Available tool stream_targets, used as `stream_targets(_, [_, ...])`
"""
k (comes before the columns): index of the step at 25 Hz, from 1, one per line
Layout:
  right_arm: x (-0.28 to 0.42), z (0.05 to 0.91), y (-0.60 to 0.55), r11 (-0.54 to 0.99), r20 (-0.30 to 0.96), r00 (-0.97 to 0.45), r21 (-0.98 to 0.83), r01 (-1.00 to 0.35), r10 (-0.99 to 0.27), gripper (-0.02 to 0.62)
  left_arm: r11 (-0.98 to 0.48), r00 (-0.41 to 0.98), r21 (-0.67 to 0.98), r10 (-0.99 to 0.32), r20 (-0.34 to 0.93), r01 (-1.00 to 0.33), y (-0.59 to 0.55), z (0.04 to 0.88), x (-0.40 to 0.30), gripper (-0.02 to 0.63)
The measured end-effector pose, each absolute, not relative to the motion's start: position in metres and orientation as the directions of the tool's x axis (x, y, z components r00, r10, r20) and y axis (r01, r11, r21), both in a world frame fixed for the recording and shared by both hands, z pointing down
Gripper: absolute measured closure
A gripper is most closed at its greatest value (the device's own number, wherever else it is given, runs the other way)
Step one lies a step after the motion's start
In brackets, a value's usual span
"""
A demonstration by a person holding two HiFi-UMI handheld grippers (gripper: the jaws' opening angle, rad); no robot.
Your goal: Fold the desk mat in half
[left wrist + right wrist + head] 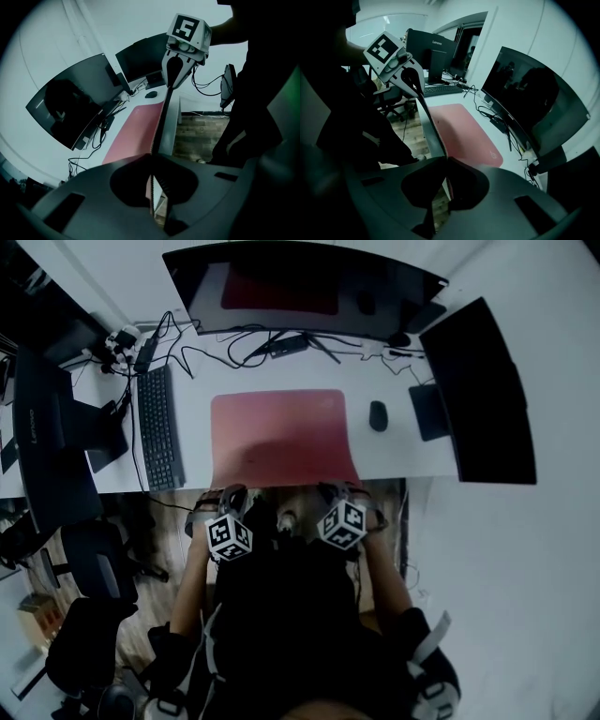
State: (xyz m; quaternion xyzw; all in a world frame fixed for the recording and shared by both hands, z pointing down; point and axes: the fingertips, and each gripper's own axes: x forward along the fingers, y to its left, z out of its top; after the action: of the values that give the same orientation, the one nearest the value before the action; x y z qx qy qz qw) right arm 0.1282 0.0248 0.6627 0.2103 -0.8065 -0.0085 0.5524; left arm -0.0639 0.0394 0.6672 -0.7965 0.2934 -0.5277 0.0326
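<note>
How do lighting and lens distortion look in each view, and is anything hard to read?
Head view: fisheye bows the white desk, a soft shadow crosses the red rectangular desk mat. Left gripper view: black vignette, person silhouetted. Right gripper view: curved black monitor shows reflections, foreground dim.

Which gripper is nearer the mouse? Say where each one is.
Right. The right gripper holds the desk mat at the near corner nearest the mouse; the left gripper holds the other near corner, across the mat.
</note>
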Motion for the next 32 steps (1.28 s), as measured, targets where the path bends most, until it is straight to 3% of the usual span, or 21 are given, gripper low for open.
stream_targets(17, [0.111, 0.608, -0.08, 0.788, 0.85, -0.178, 0.353, -0.505, -0.496, 0.577, -0.842, 0.375, -0.418, -0.529, 0.761, -0.339, -0.071, 0.613, -0.081, 0.588])
stream_targets(32, [0.101, 0.596, -0.137, 0.737, 0.817, -0.138, 0.414, -0.534, -0.559, 0.577, -0.796, 0.378, -0.461, -0.597, 0.708, -0.393, -0.133, 0.599, -0.089, 0.587])
